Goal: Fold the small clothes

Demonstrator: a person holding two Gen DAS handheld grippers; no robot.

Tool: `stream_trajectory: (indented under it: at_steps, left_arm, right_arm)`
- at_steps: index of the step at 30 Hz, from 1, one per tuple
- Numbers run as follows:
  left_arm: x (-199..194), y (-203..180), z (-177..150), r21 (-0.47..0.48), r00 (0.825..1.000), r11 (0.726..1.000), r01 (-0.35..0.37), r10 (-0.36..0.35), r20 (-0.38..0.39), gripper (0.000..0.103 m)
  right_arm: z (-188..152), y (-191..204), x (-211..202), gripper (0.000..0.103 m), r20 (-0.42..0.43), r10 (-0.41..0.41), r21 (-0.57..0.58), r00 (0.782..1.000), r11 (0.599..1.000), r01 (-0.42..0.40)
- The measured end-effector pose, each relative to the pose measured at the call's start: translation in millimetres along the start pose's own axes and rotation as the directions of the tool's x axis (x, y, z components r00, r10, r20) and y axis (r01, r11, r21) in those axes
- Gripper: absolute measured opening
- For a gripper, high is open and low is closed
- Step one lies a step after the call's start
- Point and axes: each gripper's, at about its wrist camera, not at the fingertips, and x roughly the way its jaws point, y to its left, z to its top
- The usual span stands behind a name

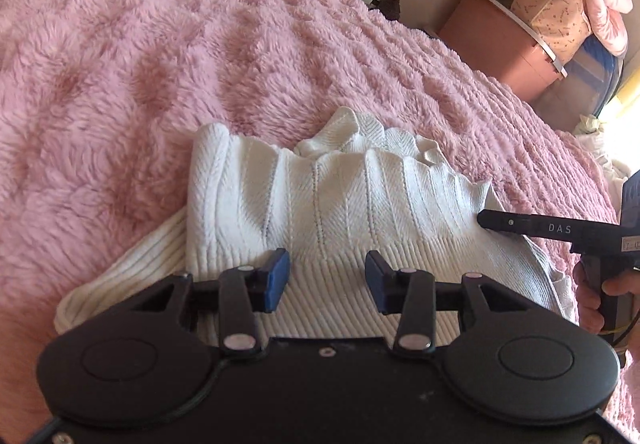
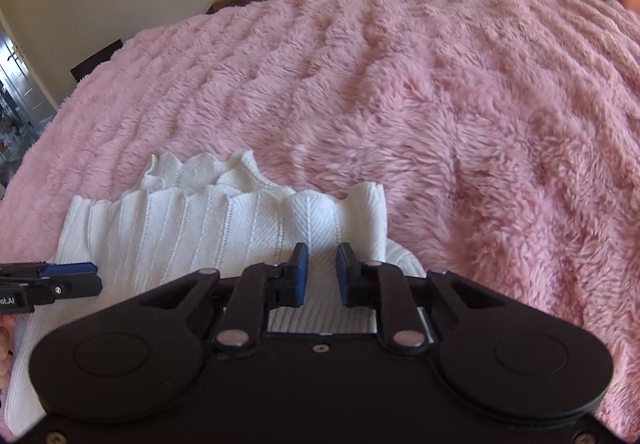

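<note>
So the white ribbed knit top (image 1: 320, 203) lay partly folded on the fluffy pink blanket (image 1: 160, 83). Left tool (image 1: 328, 280) hung over its hem, jaws wide, nothing gripped. Right tool (image 2: 322, 274) had narrow jaws, a gap showing, knit beneath.

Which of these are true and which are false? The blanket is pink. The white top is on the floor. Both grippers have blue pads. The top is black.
1. The blanket is pink. True.
2. The white top is on the floor. False: it lies on the fluffy blanket.
3. Both grippers have blue pads. True: the left gripper and the right gripper each show blue pads.
4. The top is black. False: it is white and ribbed.
</note>
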Motion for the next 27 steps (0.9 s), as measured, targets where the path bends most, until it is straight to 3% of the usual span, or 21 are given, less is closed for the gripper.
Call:
stream_trajectory:
  at_steps: [4,9,13,18,23,27]
  left_arm:
    - [-11.8,-7.1,6.3,-0.011,1.000,1.000,-0.011,0.011,0.010,0.044]
    - [-59.5,-36.3,-7.2,0.123,0.996,0.992,-0.040,0.030,0.085,0.044]
    - [-100.5,-51.6,-38.0,0.178,0.992,0.983,-0.047,0.025,0.120,0.045]
    - [-142.2,-63.2,-94.3,0.206,0.987,0.972,-0.110,0.083,0.137,0.045]
    - [-151.8,-78.2,-139.9,0.245,0.977,0.946,-0.212,0.197,0.085,0.046]
    - [-153.7,-84.6,-150.7,0.190,0.982,0.964,-0.186,0.175,0.076,0.046]
  right_arm:
    - [1.9,-0.2,-6.8,0.012,0.016,0.009,0.014,1.000,1.000,-0.009]
    - [-4.8,21.0,-52.8,0.014,0.099,0.005,-0.102,0.995,0.995,0.005]
    - [-31.8,42.1,-99.6,0.014,0.131,0.008,-0.250,0.991,0.968,0.025]
    - [-78.7,57.0,-136.8,0.014,0.112,-0.004,-0.320,0.994,0.947,0.040]
    - [-128.0,69.5,-150.9,0.014,0.064,-0.070,-0.370,0.995,0.925,0.089]
    - [-147.2,78.8,-152.5,0.014,0.087,-0.117,-0.372,0.989,0.917,0.142]
